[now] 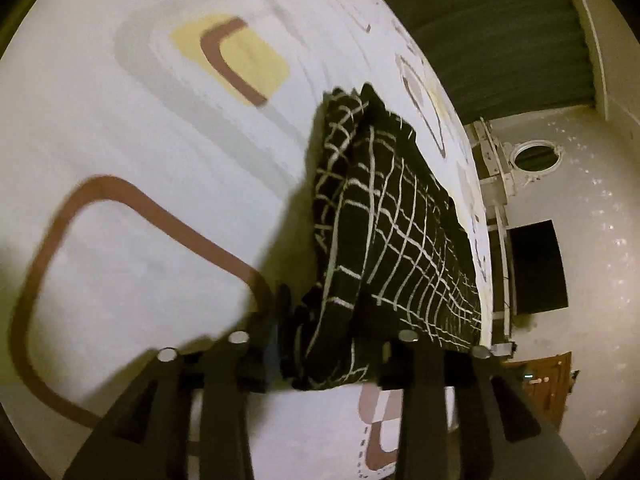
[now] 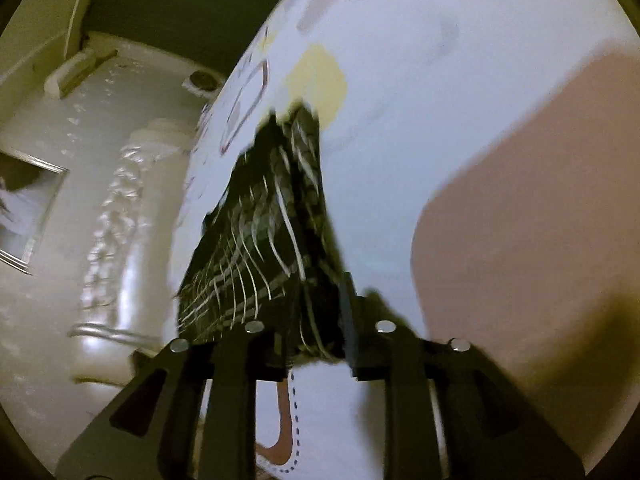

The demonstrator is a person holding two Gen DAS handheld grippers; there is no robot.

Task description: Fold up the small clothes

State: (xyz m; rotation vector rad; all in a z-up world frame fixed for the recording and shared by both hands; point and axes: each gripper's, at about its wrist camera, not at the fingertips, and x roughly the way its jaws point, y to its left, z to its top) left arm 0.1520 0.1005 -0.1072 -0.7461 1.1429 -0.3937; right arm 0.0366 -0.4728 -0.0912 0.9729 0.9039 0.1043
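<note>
A small black garment with a white grid pattern (image 1: 380, 208) hangs lifted above a white patterned sheet (image 1: 120, 140). My left gripper (image 1: 320, 344) is shut on its near edge, the cloth bunched between the fingers. In the right wrist view the same black garment (image 2: 272, 232) stretches away from my right gripper (image 2: 316, 340), which is shut on another part of its edge. The cloth is folded over on itself and blurred in the right view. The far end of the garment hangs free near the sheet's edge.
The white sheet (image 2: 440, 100) has brown, yellow and pink shapes and covers a bed or table whose edge (image 1: 480, 208) runs beside the garment. Beyond the edge lie a pale glossy floor (image 2: 100, 200), a dark panel (image 1: 538, 268) and a wooden cabinet (image 1: 544, 384).
</note>
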